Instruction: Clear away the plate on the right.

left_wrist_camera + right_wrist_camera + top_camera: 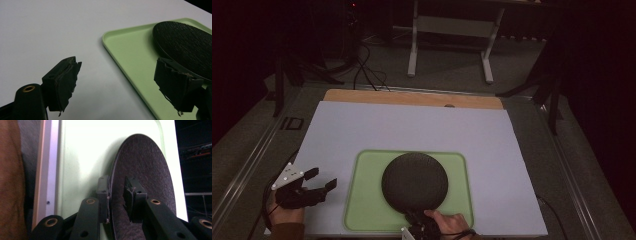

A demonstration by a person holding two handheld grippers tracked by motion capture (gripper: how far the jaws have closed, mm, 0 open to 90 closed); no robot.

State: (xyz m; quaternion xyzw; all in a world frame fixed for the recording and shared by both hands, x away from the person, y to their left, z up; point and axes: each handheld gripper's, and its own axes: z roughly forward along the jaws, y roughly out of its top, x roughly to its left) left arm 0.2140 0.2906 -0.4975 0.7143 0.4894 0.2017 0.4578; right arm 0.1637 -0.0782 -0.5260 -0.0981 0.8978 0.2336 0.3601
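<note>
A dark, rough-surfaced round disc [414, 180] lies on a pale green tray [362, 200] on the white board. Its rim sits between the jaws of my right gripper [116, 192] at the tray's near edge. One pad touches the underside, and the other stands slightly off the disc's [145, 165] top face, so the jaws are open around it. In the high view the right gripper [419, 227] is mostly covered by the hand. My left gripper [322, 179] hovers open and empty over the board, left of the tray. In its own view the left gripper [118, 71] faces the tray [130, 50] and the disc [185, 47].
The white board [412, 125] lies on a wooden tabletop [412, 97] with a metal rail along each side. A table frame [452, 30] and cables lie on the dark floor beyond. The person's sleeve [10, 182] is at the left of the right gripper view.
</note>
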